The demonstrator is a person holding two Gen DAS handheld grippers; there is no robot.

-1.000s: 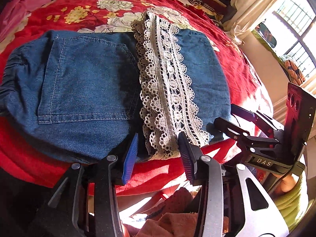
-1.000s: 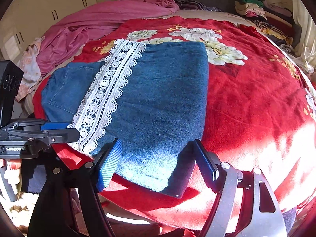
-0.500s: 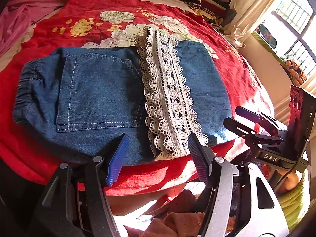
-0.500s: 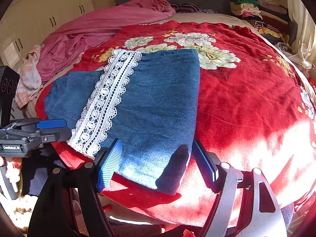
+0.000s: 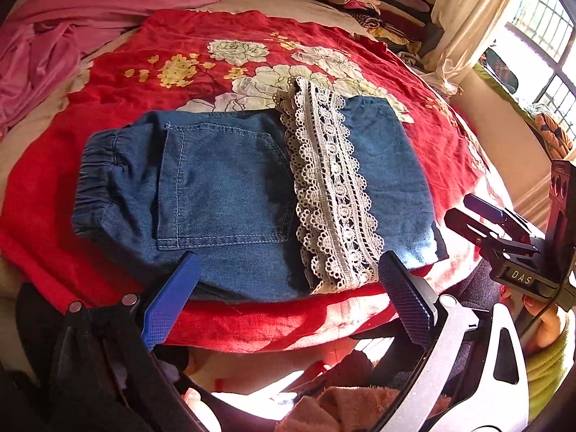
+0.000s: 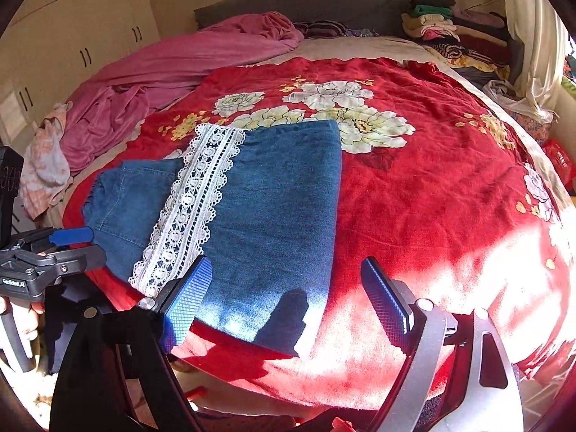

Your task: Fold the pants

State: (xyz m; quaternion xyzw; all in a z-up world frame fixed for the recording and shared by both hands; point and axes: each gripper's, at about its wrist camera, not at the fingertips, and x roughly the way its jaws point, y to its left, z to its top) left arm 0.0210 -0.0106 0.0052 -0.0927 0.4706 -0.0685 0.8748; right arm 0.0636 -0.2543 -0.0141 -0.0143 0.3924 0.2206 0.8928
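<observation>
1. I see a pink sheet (image 6: 172,72) bunched up at the far left of the bed.
2. My left tool (image 5: 288,302) has its two blue fingers (image 5: 169,306) spread wide. It holds nothing. It hangs just off the near edge of the bed, close to the pants.
3. The pants (image 5: 223,187) are blue jeans, folded and lying flat on the red flower blanket (image 5: 118,100). The stretchy waist points left and the back pocket faces up.
4. A strip of white lace (image 5: 327,187) lies across the pants, right of the pocket. More blue cloth (image 6: 277,201) sits to the right of the lace.
5. My right tool (image 6: 288,306) is wide too and holds nothing. It is at the near right corner of the pants, not touching them.
6. Bright sun falls on the blanket on the right side.
7. A pile of clothes (image 6: 439,25) sits far back on the right, by the curtain (image 6: 532,36).
</observation>
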